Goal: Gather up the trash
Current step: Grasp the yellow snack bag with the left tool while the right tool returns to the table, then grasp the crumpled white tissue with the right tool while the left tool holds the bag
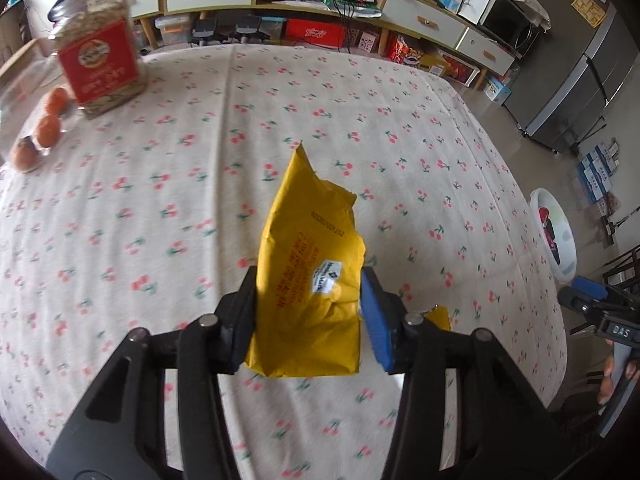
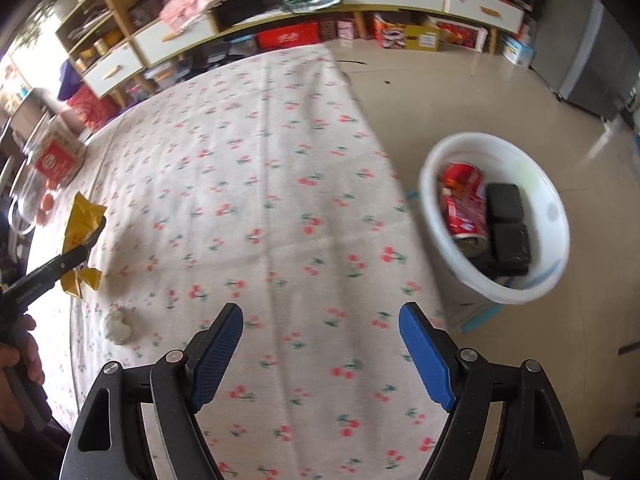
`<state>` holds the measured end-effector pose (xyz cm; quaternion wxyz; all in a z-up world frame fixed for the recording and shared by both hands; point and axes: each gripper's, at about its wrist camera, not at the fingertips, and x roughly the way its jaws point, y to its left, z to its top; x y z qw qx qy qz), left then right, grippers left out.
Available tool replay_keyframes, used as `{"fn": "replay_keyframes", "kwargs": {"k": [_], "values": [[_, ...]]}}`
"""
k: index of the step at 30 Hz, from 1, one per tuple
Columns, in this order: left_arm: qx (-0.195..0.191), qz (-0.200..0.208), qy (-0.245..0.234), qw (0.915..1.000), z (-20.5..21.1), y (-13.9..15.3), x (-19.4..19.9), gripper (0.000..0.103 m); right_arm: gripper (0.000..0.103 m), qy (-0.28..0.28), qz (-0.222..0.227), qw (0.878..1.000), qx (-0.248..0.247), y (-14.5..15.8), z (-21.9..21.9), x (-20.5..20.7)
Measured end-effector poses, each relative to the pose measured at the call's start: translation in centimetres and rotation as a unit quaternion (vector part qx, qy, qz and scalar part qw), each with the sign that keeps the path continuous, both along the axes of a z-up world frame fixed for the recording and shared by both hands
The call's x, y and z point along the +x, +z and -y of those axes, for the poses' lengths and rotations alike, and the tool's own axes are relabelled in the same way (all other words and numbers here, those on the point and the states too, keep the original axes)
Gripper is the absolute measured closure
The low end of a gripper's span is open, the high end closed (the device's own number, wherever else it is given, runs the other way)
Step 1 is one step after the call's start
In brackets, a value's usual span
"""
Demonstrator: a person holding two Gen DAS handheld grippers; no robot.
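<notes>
A crumpled yellow snack bag (image 1: 308,240) stands up between the pads of my left gripper (image 1: 309,280), which is shut on its lower half above the cherry-print tablecloth (image 1: 160,200). The right wrist view shows the same bag (image 2: 82,216) at the far left, in the left gripper's black fingers (image 2: 90,240). My right gripper (image 2: 320,316) hangs open over the tablecloth near the table's right edge, with nothing between its blue pads. A small yellow scrap (image 1: 438,316) lies beside the left gripper, and a white crumpled lump (image 2: 119,326) lies on the cloth.
A white basin (image 2: 560,216) stands on the floor right of the table, with a red can (image 2: 464,200) and black items inside. A red-labelled jar (image 1: 100,64) and oranges (image 1: 46,128) sit at the table's far left. Shelves and boxes line the back wall.
</notes>
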<state>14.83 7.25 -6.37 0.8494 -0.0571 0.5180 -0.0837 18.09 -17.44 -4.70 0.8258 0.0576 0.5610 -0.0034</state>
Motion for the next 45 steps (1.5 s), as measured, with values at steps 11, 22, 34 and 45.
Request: {"fn": "replay_keyframes", "kwargs": {"k": [11,22,34,45], "values": [[0.020,0.014,0.017,0.9996,-4.7,0.8,-4.0,0.053,0.021,0.104,-0.018,0.994,0.014,-1.5,-10.0,0.1],[0.014,0.001,0.046,0.9988,-8.4,0.1,-6.3,0.053,0.021,0.172,-0.033,0.984,0.017,-3.4,-16.8,-0.1],[0.011,0.001,0.047,0.9988,-8.7,0.2,-6.7,0.053,0.024,0.184,-0.033,0.982,0.002,-5.2,-19.6,1.0],[0.013,0.001,0.038,0.9992,-7.9,0.3,-6.4,0.053,0.066,0.215,-0.027,0.976,-0.011,-5.4,-20.6,0.8]]}}
